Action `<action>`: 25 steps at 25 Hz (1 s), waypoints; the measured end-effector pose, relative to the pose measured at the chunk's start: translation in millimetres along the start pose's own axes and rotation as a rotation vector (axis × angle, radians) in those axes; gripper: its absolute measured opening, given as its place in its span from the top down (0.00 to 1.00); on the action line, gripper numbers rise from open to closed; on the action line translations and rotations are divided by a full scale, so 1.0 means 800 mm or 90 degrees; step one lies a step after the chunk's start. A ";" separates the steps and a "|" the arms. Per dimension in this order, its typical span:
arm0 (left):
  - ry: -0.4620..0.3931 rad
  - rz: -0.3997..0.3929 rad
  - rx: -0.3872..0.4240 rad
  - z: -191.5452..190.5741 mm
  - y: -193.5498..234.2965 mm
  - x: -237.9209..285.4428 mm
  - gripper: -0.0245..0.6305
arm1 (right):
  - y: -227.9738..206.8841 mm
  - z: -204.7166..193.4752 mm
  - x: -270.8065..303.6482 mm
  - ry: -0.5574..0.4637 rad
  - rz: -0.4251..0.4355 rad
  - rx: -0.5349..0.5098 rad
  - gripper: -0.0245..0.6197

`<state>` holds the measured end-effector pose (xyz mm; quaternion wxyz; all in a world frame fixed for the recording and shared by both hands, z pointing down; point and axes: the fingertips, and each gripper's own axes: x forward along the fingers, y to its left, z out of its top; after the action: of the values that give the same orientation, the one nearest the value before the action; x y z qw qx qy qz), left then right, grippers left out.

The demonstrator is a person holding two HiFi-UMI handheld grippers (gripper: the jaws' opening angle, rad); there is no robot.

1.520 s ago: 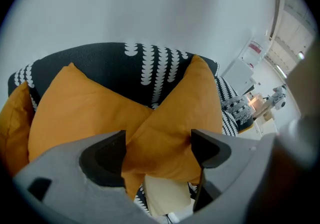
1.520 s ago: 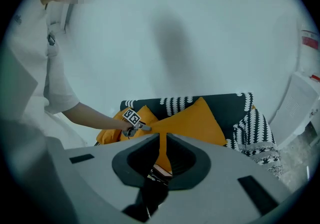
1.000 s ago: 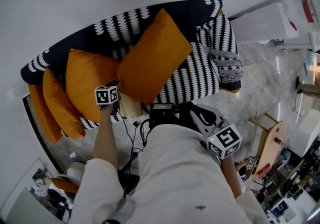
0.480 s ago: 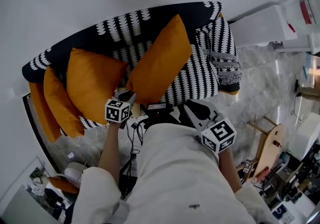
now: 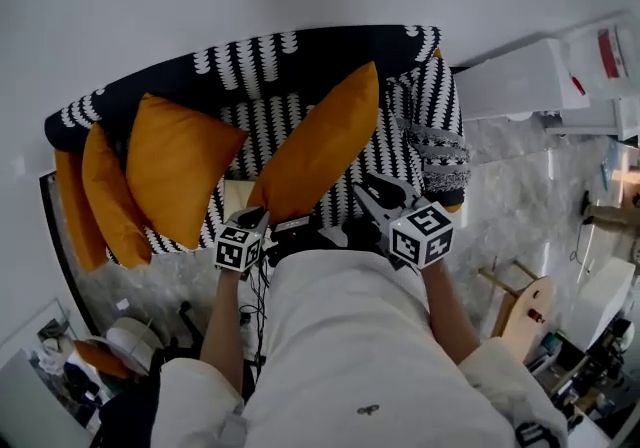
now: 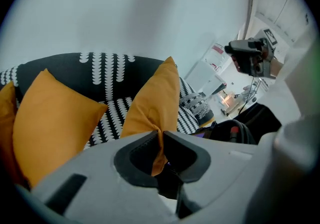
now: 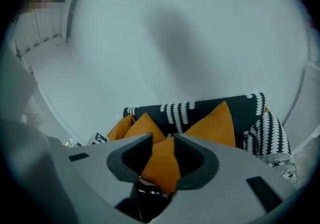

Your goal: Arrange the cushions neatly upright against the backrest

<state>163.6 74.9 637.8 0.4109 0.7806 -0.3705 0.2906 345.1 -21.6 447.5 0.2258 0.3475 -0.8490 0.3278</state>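
Observation:
A black-and-white patterned sofa holds several orange cushions. The large middle cushion leans on edge against the backrest. Another cushion stands left of it, and two more crowd the left arm. My left gripper has just been closing and is shut on the middle cushion's lower corner, whose tip shows between its jaws. My right gripper has just been opening. It sits at that cushion's lower right edge, jaws slightly apart, with orange showing in the gap but not pinched.
A striped throw lies over the sofa's right arm. A white cabinet stands to the right, with wooden and other clutter on the marble floor. Cables and a black device hang at my front. A white wall backs the sofa.
The left gripper drew back toward me with the middle cushion's lower corner, and the cushion swung more on edge. The right gripper came in from the right to the cushion, its jaws parting.

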 end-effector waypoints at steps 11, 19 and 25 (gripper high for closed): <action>0.020 0.144 -0.114 -0.032 -0.038 0.011 0.91 | -0.176 -0.013 0.022 0.085 -0.092 -0.067 0.75; 0.046 0.229 -0.179 -0.067 -0.080 0.024 0.91 | -0.248 -0.021 0.018 0.084 0.023 0.024 0.91; 0.082 0.243 -0.202 -0.093 -0.128 0.040 0.91 | -0.301 -0.034 0.035 0.103 0.027 0.074 0.63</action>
<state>253.8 167.6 655.2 0.4888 0.6021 -0.5251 0.3504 508.7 -145.7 579.7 0.2659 0.3142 -0.8147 0.4085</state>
